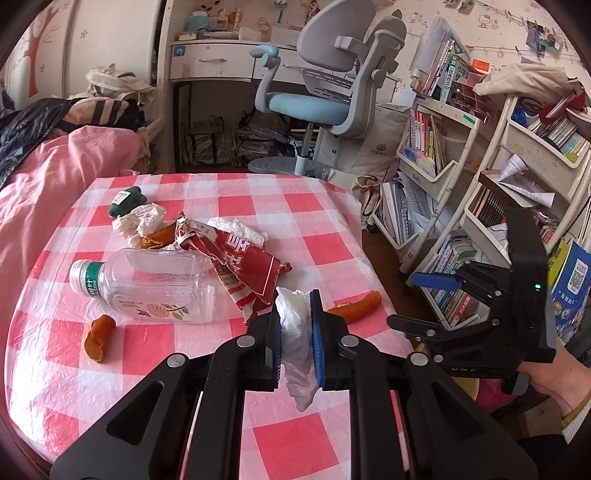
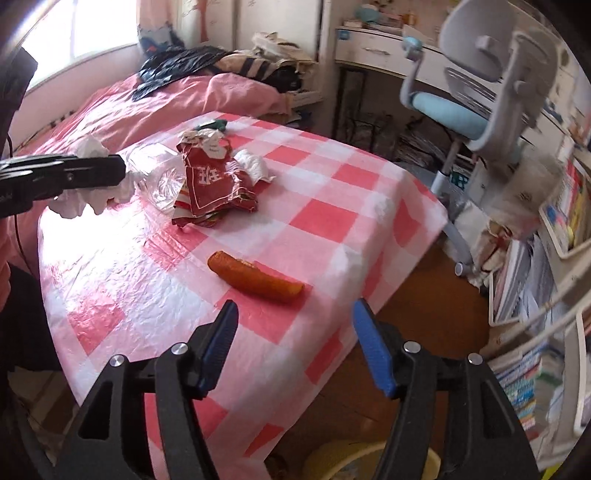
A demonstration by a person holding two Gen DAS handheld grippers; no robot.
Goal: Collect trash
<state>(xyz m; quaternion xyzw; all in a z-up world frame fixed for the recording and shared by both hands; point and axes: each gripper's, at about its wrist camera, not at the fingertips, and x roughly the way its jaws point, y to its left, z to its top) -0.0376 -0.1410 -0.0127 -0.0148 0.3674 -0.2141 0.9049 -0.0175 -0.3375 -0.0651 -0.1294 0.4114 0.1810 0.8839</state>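
Daylight enters through the window [image 2: 85,33] at upper left. Glare washes out the tablecloth [image 2: 110,236] along its left edge. Fisheye distortion bends both views; the right wrist view blurs toward its right edge.

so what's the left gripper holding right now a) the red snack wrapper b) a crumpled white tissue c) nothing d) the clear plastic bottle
b: in the left wrist view the left gripper has its blue pads shut on a crumpled white tissue, while the clear plastic bottle and red snack wrapper lie on the checked tablecloth.
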